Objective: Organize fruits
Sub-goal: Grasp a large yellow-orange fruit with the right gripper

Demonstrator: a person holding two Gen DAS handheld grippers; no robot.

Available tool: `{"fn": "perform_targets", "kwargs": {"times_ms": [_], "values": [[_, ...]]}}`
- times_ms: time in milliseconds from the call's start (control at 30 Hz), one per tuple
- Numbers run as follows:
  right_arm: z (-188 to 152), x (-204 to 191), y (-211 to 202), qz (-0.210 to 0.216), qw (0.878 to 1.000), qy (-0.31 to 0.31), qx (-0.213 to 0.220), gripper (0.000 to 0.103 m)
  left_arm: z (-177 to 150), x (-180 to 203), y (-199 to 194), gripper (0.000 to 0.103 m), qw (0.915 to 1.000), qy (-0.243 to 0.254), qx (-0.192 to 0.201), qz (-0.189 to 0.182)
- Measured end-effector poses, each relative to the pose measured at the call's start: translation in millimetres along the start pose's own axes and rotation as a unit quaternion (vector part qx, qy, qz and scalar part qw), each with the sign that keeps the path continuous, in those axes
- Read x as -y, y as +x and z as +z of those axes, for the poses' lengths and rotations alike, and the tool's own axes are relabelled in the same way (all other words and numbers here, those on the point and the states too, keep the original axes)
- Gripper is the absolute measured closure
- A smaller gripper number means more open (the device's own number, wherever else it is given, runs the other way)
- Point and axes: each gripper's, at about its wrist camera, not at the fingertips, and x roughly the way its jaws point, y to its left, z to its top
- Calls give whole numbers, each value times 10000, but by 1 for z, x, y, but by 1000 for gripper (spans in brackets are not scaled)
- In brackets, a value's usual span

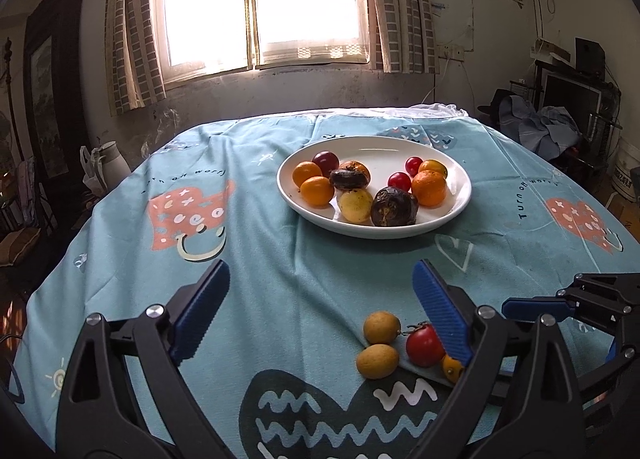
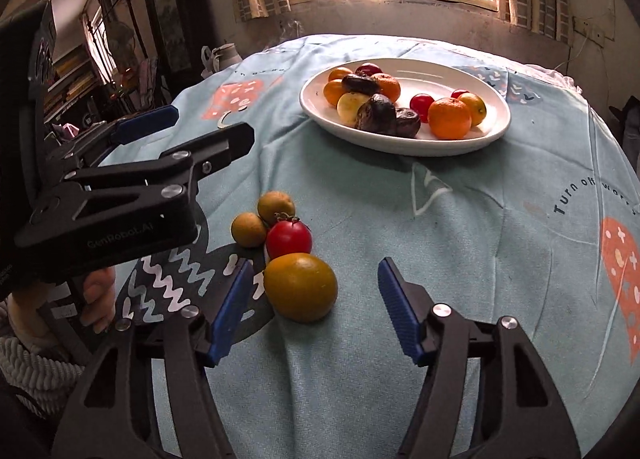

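The right gripper (image 2: 316, 307) stands partly open and empty, its jaws flanking the orange citrus fruit (image 2: 300, 286) without touching it. The left gripper (image 1: 320, 319) is spread wide and holds nothing. Beside the citrus on the tablecloth (image 2: 460, 259) lie a red tomato (image 2: 289, 239) and two brown longans (image 2: 276, 208) (image 2: 248, 229). Farther off, the white plate (image 2: 492, 127) already carries roughly ten fruits. By this evidence the task is mostly complete; four loose fruits remain to be plated.
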Motion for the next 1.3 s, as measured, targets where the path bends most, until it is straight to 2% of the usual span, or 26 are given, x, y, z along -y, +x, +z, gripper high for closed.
{"fn": "perform_targets", "kwargs": {"times_ms": [367, 567, 833, 1000, 1100, 1200, 1300], "values": [[-3, -4, 14, 235, 9989, -119, -390, 53, 1, -2, 1, 8, 10000, -33, -36, 4], [-9, -7, 7, 260, 9984, -289, -399, 54, 1, -13, 6, 8, 9995, -296, -147, 21], [-6, 4, 2, 247, 9991, -112, -322, 54, 0, -16, 11, 7, 9990, -365, -261, 11], [-1, -2, 18, 342, 9977, -210, -545, 54, -1, -29, 18, 7, 9970, -663, -394, 15], [2, -1, 14, 427, 9983, -157, -364, 61, -2, -33, 20, 7, 9961, -757, -445, 4], [3, 10, -2, 436, 9990, 49, 7, 62, -3, -33, 21, 7, 9959, -770, -484, -10], [5, 40, -20, 222, 9974, 568, 390, 62, -4, -29, 24, 7, 9956, -696, -613, -167]]}}
